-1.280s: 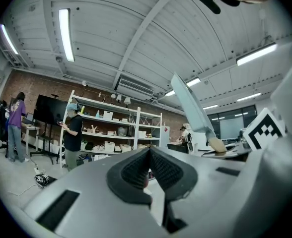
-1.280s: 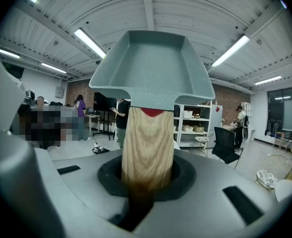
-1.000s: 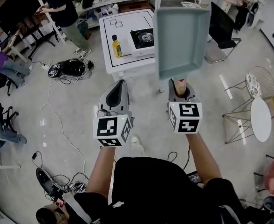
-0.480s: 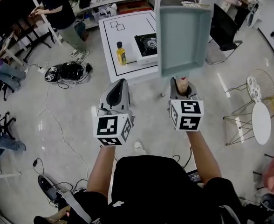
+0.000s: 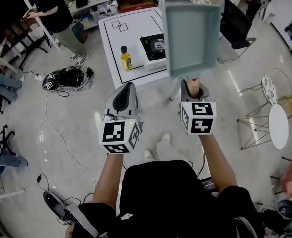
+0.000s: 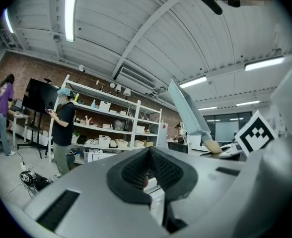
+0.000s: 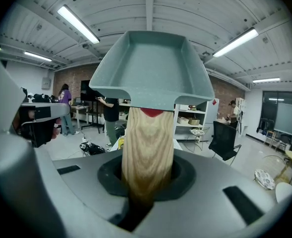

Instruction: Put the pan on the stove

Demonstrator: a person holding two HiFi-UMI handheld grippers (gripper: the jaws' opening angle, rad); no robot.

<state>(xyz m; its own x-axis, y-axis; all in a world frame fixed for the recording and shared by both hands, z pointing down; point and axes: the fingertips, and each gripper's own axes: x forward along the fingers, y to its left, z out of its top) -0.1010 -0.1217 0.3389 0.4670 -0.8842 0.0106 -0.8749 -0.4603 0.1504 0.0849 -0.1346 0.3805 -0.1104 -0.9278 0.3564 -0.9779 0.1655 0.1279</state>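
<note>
A pale blue-green rectangular pan with a wooden handle is held up in the air, tilted, in front of me. My right gripper is shut on that handle; in the right gripper view the handle runs up from between the jaws to the pan. The black stove sits on a white box on the white table, ahead and left of the pan. My left gripper is level with the right one, shut, holding nothing. From the left gripper view the pan shows edge-on.
A yellow bottle stands on the table left of the stove. A black office chair is right of the table, a wire chair and round white table further right. A person stands far left; bag and cables lie on the floor.
The table with stove and bottle has drawn a little nearer in the head view as I step forward. Both grippers and the pan keep the same pose.
</note>
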